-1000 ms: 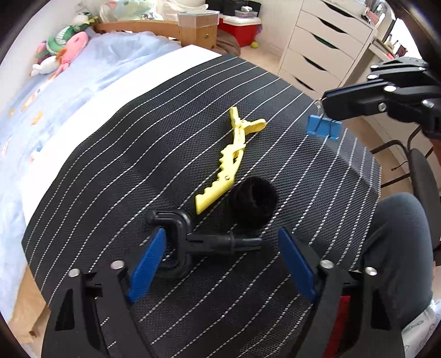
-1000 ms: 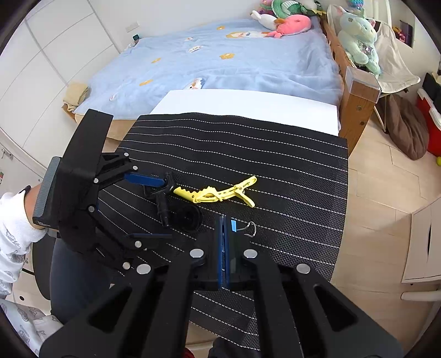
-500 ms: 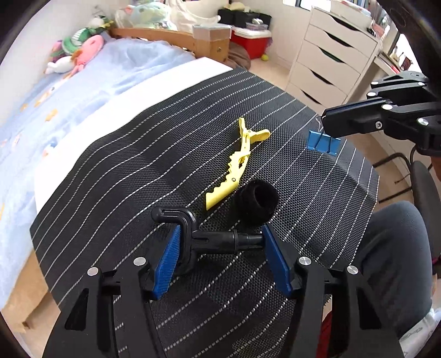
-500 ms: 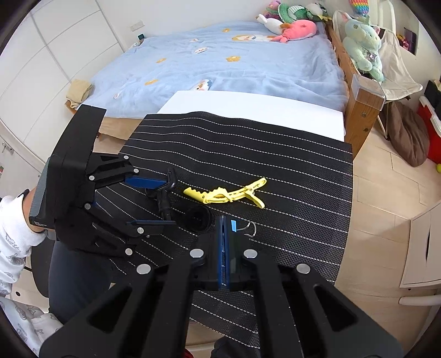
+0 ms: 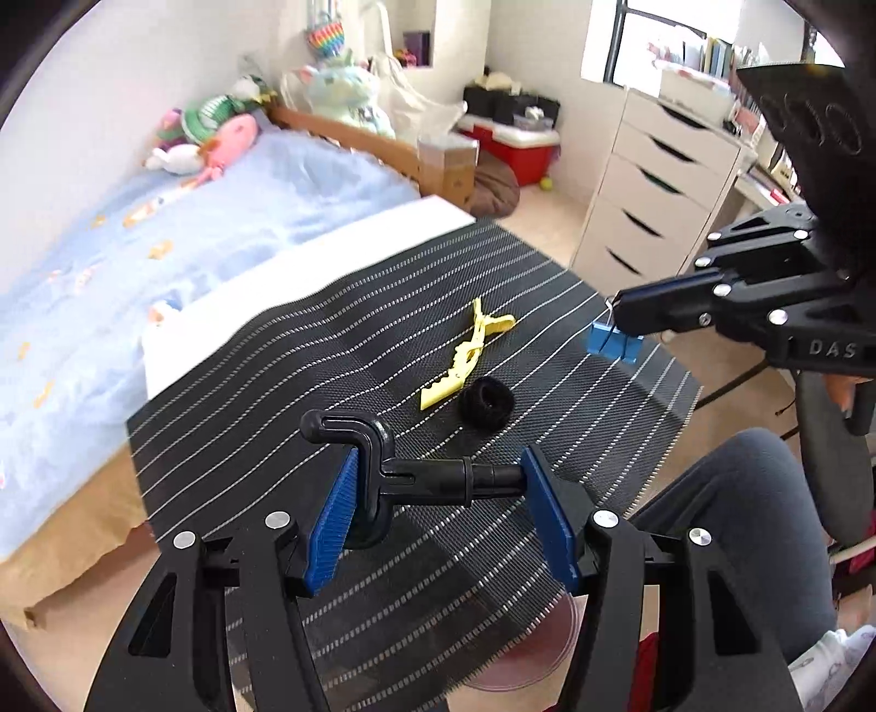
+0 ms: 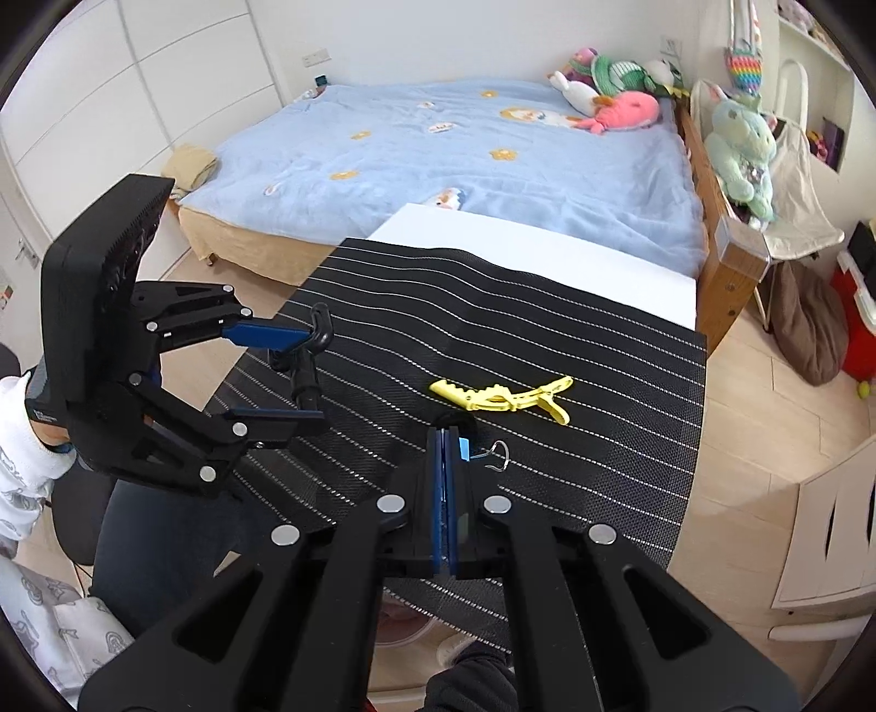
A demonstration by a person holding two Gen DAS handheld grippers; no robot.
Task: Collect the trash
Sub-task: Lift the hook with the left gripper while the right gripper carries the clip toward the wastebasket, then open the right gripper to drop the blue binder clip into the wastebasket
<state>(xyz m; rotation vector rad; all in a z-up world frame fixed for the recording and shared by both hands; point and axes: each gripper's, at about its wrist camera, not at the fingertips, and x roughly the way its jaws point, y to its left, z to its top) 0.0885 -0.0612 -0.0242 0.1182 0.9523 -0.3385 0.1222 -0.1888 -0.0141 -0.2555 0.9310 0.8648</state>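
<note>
Black plastic hook clamp (image 5: 405,471), rigid and likely light, spans the left gripper (image 5: 443,517) end to end, lifted above the striped mat (image 5: 306,339); its smooth stem may pivot, so the straight shaft seems safest. Right gripper (image 6: 446,465), jaws pressed together, pinches a blue binder clip (image 5: 610,342). Farther on the mat lie a yellow hair clip (image 5: 465,356) and black scrunchie (image 5: 484,402).

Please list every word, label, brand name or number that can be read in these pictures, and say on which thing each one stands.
"DAS": pale letters on the black body of the right claw, seen from the left wrist view; the word seems cut off at the picture's edge.
Books and papers on the shelf by the window: too small and blurred to read.
Nothing else bears readable text.
</note>
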